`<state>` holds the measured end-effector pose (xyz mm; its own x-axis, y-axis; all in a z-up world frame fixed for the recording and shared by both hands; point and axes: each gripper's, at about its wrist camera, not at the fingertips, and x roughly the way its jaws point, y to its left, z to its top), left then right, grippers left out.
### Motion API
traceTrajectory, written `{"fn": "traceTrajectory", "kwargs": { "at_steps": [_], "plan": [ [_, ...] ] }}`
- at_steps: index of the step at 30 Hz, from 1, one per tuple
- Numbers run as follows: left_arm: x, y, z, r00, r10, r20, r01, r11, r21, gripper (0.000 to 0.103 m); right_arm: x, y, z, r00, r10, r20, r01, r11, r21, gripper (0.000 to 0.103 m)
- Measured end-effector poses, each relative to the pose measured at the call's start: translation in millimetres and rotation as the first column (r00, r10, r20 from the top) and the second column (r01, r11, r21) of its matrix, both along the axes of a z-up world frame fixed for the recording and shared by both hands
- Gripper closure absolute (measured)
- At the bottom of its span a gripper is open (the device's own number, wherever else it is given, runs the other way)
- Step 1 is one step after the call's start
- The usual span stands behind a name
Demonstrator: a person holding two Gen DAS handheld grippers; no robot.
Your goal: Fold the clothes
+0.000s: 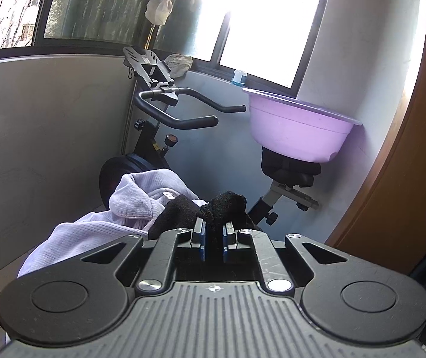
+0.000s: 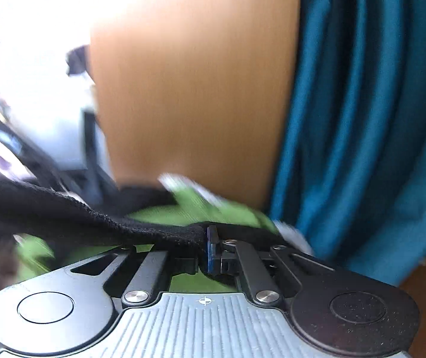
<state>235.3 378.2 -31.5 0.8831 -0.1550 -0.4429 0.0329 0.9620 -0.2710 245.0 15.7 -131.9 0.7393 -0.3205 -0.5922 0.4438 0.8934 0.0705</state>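
Left gripper (image 1: 213,232): jaws nearly together, pinching a bunched fold of the black knit garment (image 1: 228,205) between the blue pads. The cloth humps up just past the fingertips and spills to their left.

Touching the black garment on its left side: a pale lilac ribbed garment (image 1: 102,223), crumpled, one rolled edge standing highest, a small white tag showing near the black cloth. What it lies on cannot be told.

Behind both garments: an exercise bike (image 1: 165,110), handlebars pointing right. A purple basin (image 1: 296,128) sits on the bike saddle, rim against the grey wall. Open air between the garments and the basin. A wooden door edge (image 1: 398,149) bounds the right side. Window (image 1: 260,21) farthest back, very bright.

Right gripper (image 2: 208,247): jaws pressed together on the hemmed edge of the same black garment (image 2: 63,211), which runs taut from the pads out to the left frame edge. This view is motion-blurred. Green fabric (image 2: 189,208) lies just under and beyond the jaws. Beyond: a brown wooden panel (image 2: 195,95), and a teal curtain (image 2: 371,119) hanging in folds to the right.
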Motion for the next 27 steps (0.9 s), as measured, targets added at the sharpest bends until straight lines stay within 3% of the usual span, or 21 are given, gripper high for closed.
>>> {"fn": "traceTrajectory", "kwargs": {
  "at_steps": [3,5,8,11,12,14,16,19,23,27],
  "plan": [
    [2,1,11,0.999,0.005,0.040,-0.006,1.000,0.024,0.093,3,18,38,0.980,0.104,0.168,-0.121,0.988,0.092,0.099],
    [3,2,20,0.997,0.017,0.077,-0.020,0.999,0.048,0.093,10,33,63,0.944,0.180,0.276,-0.228,0.962,0.151,0.099],
    [4,10,38,0.987,0.070,0.143,-0.077,0.996,0.048,0.093,23,66,93,0.852,0.317,0.417,-0.427,0.881,0.203,0.099],
    [9,25,53,0.974,0.132,0.186,-0.143,0.989,0.047,0.093,44,101,97,0.792,0.406,0.456,-0.562,0.776,0.285,0.099],
    [12,28,55,0.970,0.147,0.192,-0.163,0.984,0.068,0.093,53,113,92,0.782,0.437,0.444,-0.592,0.745,0.308,0.099],
    [23,33,51,0.971,0.161,0.177,-0.182,0.977,0.109,0.092,73,139,68,0.787,0.508,0.350,-0.610,0.721,0.327,0.099],
    [40,31,33,0.987,0.128,0.097,-0.144,0.974,0.174,0.092,88,163,39,0.796,0.558,0.235,-0.604,0.707,0.367,0.099],
    [63,22,-4,0.996,0.075,-0.046,-0.061,0.965,0.253,0.091,94,194,-1,0.801,0.592,0.091,-0.575,0.717,0.395,0.099],
    [79,11,-50,0.978,0.043,-0.206,0.018,0.959,0.282,0.090,103,206,-11,0.790,0.611,0.043,-0.576,0.718,0.390,0.098],
    [83,4,-66,0.969,0.060,-0.241,0.018,0.951,0.309,0.090,103,207,-4,0.781,0.624,0.020,-0.584,0.719,0.377,0.096]
  ]
}}
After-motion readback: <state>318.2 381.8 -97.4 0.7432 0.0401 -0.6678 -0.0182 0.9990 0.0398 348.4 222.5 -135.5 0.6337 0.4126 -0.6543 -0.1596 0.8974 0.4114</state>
